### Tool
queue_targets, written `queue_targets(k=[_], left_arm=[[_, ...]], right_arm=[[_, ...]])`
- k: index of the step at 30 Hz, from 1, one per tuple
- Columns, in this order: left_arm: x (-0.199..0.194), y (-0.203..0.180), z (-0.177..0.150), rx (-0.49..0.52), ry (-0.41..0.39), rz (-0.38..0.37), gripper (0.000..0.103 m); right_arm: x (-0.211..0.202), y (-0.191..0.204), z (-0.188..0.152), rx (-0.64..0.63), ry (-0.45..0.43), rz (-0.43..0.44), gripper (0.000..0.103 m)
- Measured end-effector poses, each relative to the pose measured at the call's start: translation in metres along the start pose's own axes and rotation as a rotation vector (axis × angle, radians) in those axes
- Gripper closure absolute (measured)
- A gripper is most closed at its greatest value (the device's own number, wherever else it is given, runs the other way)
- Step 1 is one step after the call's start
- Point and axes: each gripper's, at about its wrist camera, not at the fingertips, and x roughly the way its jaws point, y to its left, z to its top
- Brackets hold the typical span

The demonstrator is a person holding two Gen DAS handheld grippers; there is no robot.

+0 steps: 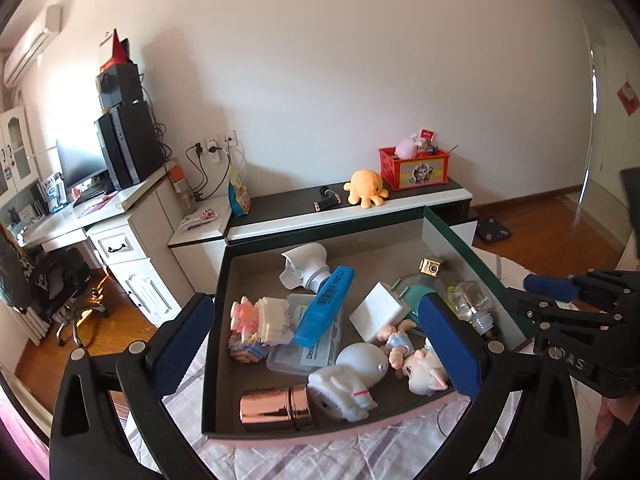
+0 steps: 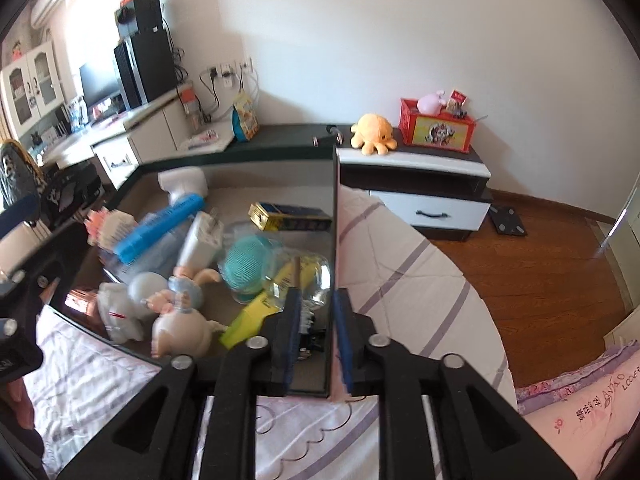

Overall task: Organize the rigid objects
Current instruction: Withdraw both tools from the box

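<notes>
From the left wrist, my left gripper (image 1: 320,344) stood spread wide and empty over the box (image 1: 218,344), where the doll (image 1: 416,360), blue case (image 1: 324,306) and copper tube (image 1: 276,404) lay jumbled. I judged I was between picks; next I needed to choose one piece.

From the right wrist, my right gripper (image 2: 318,344) straddled the box's side wall (image 2: 334,240), pads slightly apart, seemingly not pinching it.

My left gripper (image 1: 316,344) and right gripper (image 2: 318,340) share one build: matte black plastic linkage arms with triangular cutouts, round silver screws at the joints, and textured blue pads (image 1: 450,344) lining the fingers.
</notes>
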Motion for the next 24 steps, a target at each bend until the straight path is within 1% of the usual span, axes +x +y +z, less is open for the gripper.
queue_targets(k=[1, 3, 4, 5, 6, 9, 11, 14, 16, 17, 19, 21, 23, 24], left_arm=[[-0.005, 0.002, -0.002, -0.008, -0.005, -0.004, 0.0], [-0.018, 0.006, -0.005, -0.027, -0.017, -0.005, 0.0], [-0.025, 0.008, -0.007, -0.038, -0.022, -0.003, 0.0], [-0.033, 0.011, -0.009, -0.049, -0.028, -0.001, 0.0], [-0.042, 0.014, -0.012, -0.059, -0.037, -0.006, 0.0], [-0.065, 0.019, -0.018, -0.085, -0.056, -0.016, 0.0], [-0.081, 0.024, -0.023, -0.094, -0.07, -0.004, 0.0], [-0.109, 0.03, -0.031, -0.116, -0.112, 0.018, 0.0], [-0.128, 0.034, -0.036, -0.128, -0.139, 0.02, 0.0], [-0.137, 0.036, -0.038, -0.135, -0.154, 0.023, 0.0], [-0.156, 0.039, -0.042, -0.147, -0.179, 0.022, 0.0], [-0.176, 0.04, -0.046, -0.148, -0.214, 0.025, 0.0], [-0.196, 0.041, -0.049, -0.149, -0.243, 0.048, 0.0], [-0.205, 0.042, -0.051, -0.15, -0.256, 0.056, 0.0]], right_arm=[[-0.011, 0.004, -0.002, 0.004, -0.035, 0.019, 0.061], [-0.031, 0.011, -0.006, 0.005, -0.087, 0.05, 0.037], [-0.04, 0.016, -0.008, 0.002, -0.107, 0.06, 0.031], [-0.05, 0.02, -0.01, 0.003, -0.131, 0.061, 0.019], [-0.058, 0.024, -0.011, 0.004, -0.152, 0.034, 0.018], [-0.083, 0.034, -0.019, 0.01, -0.205, 0.032, 0.017], [-0.101, 0.041, -0.026, 0.014, -0.245, 0.017, 0.017], [-0.126, 0.052, -0.037, 0.005, -0.283, 0.001, 0.015], [-0.144, 0.061, -0.046, -0.006, -0.314, -0.014, 0.014], [-0.153, 0.064, -0.051, -0.006, -0.328, -0.019, 0.011], [-0.167, 0.071, -0.058, -0.014, -0.35, -0.027, 0.0], [-0.184, 0.08, -0.065, -0.03, -0.38, -0.04, 0.0], [-0.203, 0.087, -0.072, -0.039, -0.426, -0.024, 0.0], [-0.21, 0.089, -0.075, -0.042, -0.434, -0.028, 0.0]])
